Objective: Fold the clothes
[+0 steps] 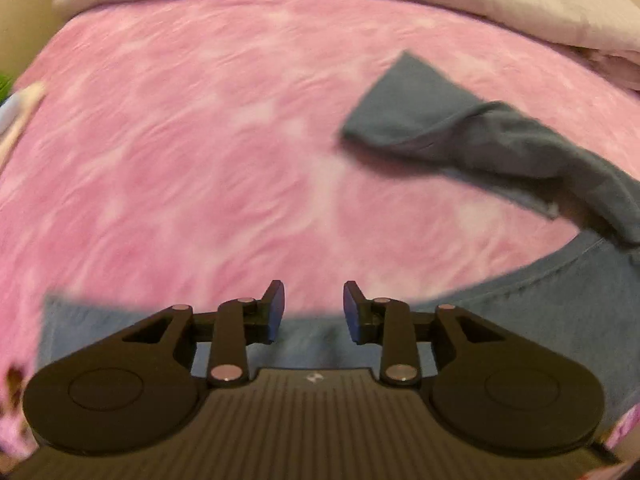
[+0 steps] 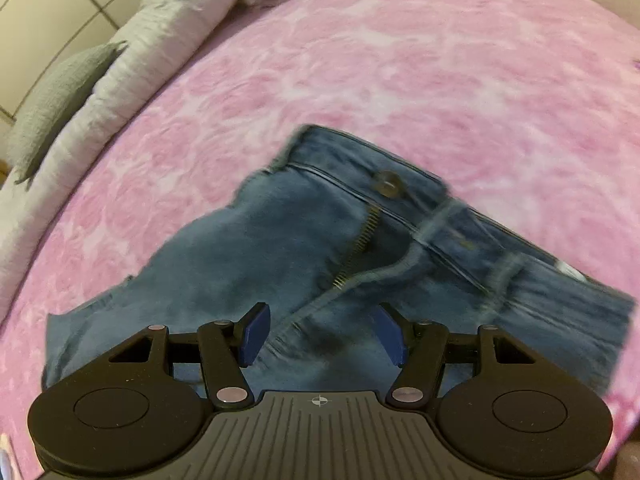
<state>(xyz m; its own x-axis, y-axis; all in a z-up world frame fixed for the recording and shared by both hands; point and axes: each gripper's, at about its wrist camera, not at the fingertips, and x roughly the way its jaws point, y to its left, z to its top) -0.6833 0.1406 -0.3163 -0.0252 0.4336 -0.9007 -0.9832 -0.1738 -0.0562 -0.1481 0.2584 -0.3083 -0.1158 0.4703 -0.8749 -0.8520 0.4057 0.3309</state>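
Jeans barely begun, both tools empty
Jeans (image 2: 320, 248) lie rumpled on the pink bed (image 2: 440, 80), fly undone, one leg twisted far right; left tool (image 1: 314, 310) and right tool (image 2: 320, 334) hover above, jaws apart

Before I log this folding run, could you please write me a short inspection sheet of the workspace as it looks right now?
Surface: pink tie-dye bedspread, wrinkled, covering the bed.
Job's things: blue jeans lying on the bedspread, fly unzipped, waistband button visible; one leg is twisted and bunched in the left wrist view.
Clutter: grey pillow resting on a pale folded blanket at the bed's edge.
Grippers: left tongs open over the denim edge, holding nothing; right tongs open over the jeans below the fly, holding nothing.
Cables: nothing seen.
Surroundings: tiled wall beyond the blanket; both views are motion-blurred.
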